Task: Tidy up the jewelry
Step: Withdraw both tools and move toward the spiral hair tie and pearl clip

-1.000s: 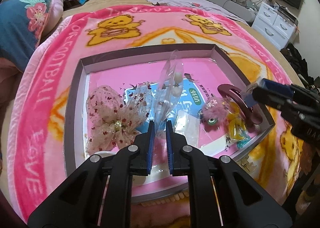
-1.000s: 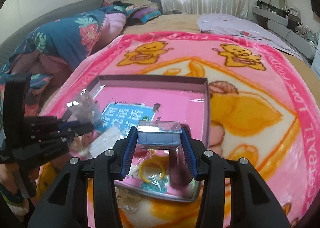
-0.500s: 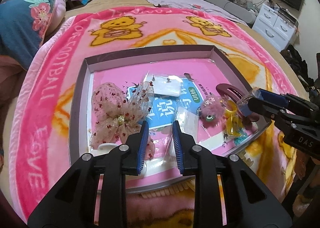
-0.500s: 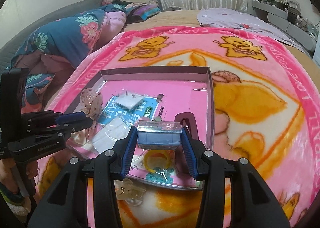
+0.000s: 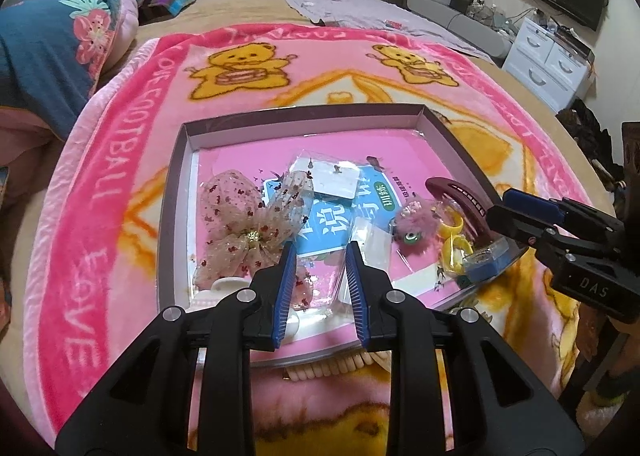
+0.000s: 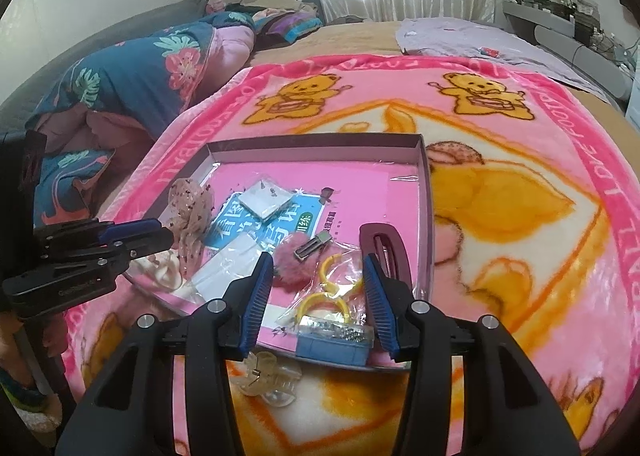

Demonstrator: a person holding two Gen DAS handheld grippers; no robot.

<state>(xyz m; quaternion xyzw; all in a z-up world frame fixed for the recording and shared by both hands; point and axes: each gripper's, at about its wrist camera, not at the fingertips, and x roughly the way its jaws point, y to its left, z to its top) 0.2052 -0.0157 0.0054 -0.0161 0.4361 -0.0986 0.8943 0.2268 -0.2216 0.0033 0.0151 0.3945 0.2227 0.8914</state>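
Two grippers are hovering over the near side of the tray (image 5: 304,116), which is sitting on the pink bear blanket (image 6: 500,216) on the bed. On the left, I am keeping the left gripper (image 5: 321,248) above the tray floor just right of the gauze bow (image 5: 248,224); its jaws have just been opening and nothing is between them now. The earring card (image 5: 334,180) is lying flat beyond them on the blue booklet. Moving right, the pink pompom (image 5: 414,226), the yellow rings (image 6: 328,292) and the maroon hair clip (image 6: 386,248) are crowding the near right corner. There the right gripper (image 6: 318,258) is standing released, with the blue box (image 6: 334,348) resting in the tray below, no pad pressing it. I am judging the clear claw clip (image 6: 266,378) as the piece left out: it is lying on the blanket just outside the near rim, behind the right jaws' tips and slightly to their left, its long axis running along the rim. The right hand seems nearer.
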